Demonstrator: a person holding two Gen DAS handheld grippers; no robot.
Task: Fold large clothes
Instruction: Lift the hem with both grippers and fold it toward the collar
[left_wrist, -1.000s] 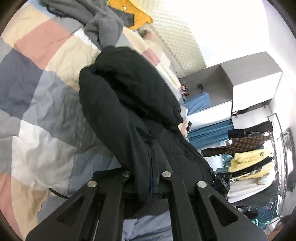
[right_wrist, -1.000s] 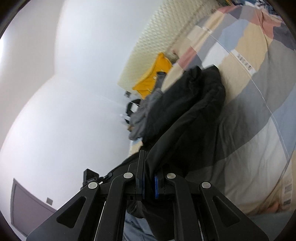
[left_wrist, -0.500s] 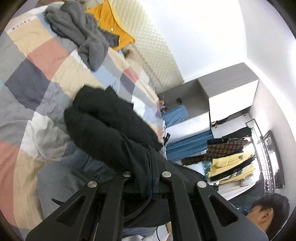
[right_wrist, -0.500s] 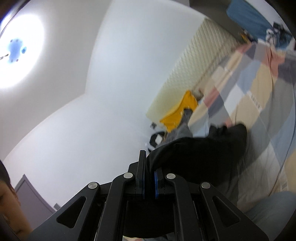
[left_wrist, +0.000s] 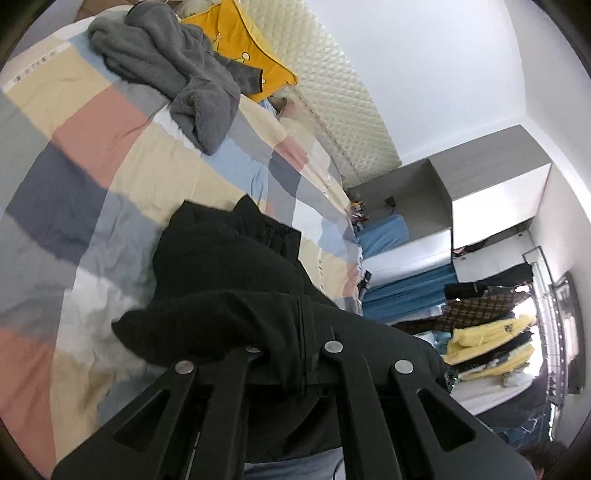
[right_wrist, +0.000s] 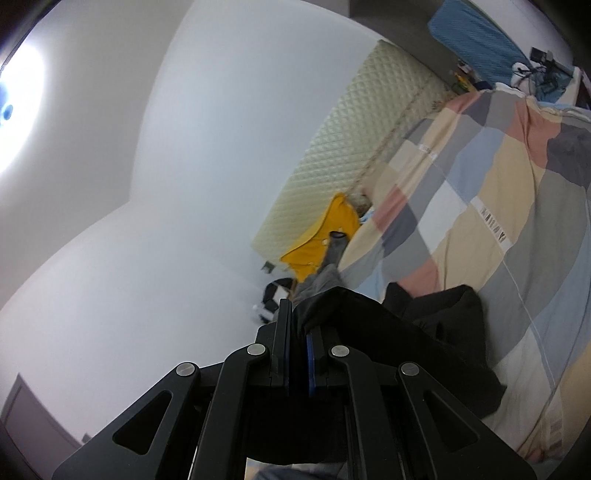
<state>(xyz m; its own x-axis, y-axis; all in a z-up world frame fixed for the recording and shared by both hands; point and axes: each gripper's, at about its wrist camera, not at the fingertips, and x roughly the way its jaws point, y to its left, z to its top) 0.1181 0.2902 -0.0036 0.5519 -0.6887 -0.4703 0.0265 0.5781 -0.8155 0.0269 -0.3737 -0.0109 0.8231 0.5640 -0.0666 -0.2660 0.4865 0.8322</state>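
Observation:
A large black garment (left_wrist: 236, 280) hangs from both grippers above the checked bedspread (left_wrist: 92, 155). My left gripper (left_wrist: 291, 354) is shut on one edge of it; the cloth bunches over the fingers and hides their tips. My right gripper (right_wrist: 297, 332) is shut on another edge of the black garment (right_wrist: 436, 343), which drapes to the right and down over the bedspread (right_wrist: 498, 206). The garment's lower end trails near the bed surface.
A grey fleece garment (left_wrist: 173, 70) and a yellow garment (left_wrist: 251, 62) lie at the head of the bed by the quilted headboard (left_wrist: 332, 99). A clothes rack (left_wrist: 491, 332) and a grey cabinet (left_wrist: 491, 192) stand to the right. A person's head (left_wrist: 546, 458) shows at the bottom right.
Both grippers have risen and lifted the black garment off the bed. The garment now hangs shorter and more bunched, and the views have tilted up toward wall and headboard.

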